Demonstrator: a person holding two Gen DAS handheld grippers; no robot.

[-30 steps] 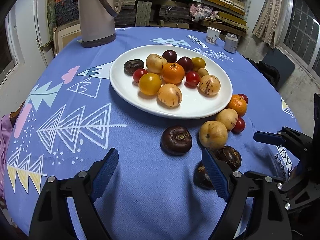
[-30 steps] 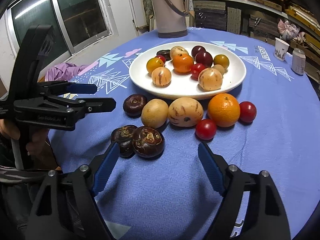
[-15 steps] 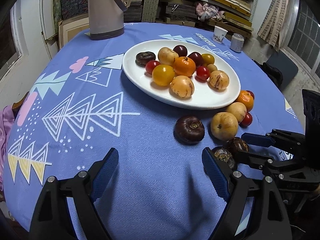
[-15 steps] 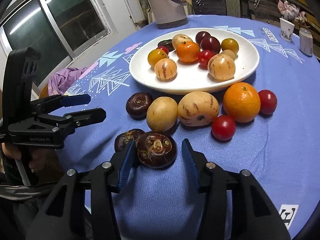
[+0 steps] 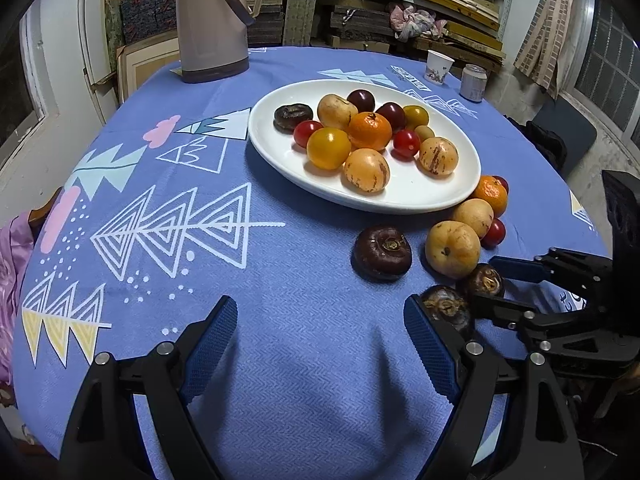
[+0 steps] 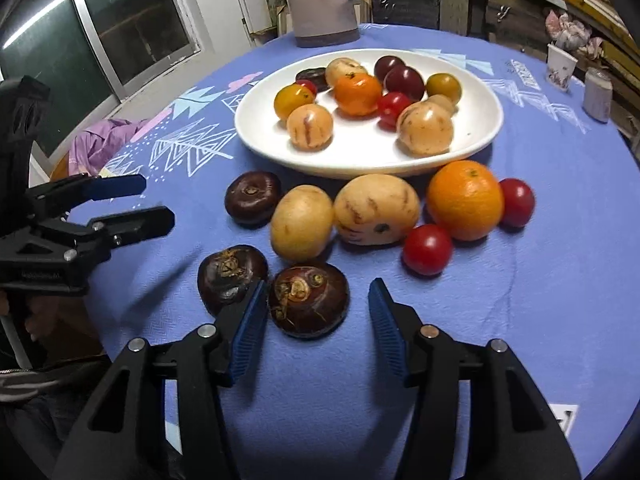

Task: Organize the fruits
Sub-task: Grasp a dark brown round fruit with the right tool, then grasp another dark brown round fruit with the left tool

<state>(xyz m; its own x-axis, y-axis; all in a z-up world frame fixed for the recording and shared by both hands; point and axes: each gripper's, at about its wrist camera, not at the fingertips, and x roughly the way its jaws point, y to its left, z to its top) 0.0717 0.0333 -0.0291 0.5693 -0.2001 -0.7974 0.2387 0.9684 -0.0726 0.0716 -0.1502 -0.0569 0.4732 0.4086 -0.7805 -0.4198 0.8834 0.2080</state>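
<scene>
The right gripper [image 6: 318, 312] is seen opening, a dark chestnut [image 6: 308, 304] between its jaws at six o'clock of the plate [image 6: 472, 136]. The left gripper [image 5: 316, 340] is held wide apart, empty.

Thermos jug [image 5: 212, 20], paper cup [image 5: 438, 66], maybe can [image 5: 473, 83]

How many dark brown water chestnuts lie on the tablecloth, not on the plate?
3: one between the right gripper's fingers, one touching its left side, one near the plate.
</scene>
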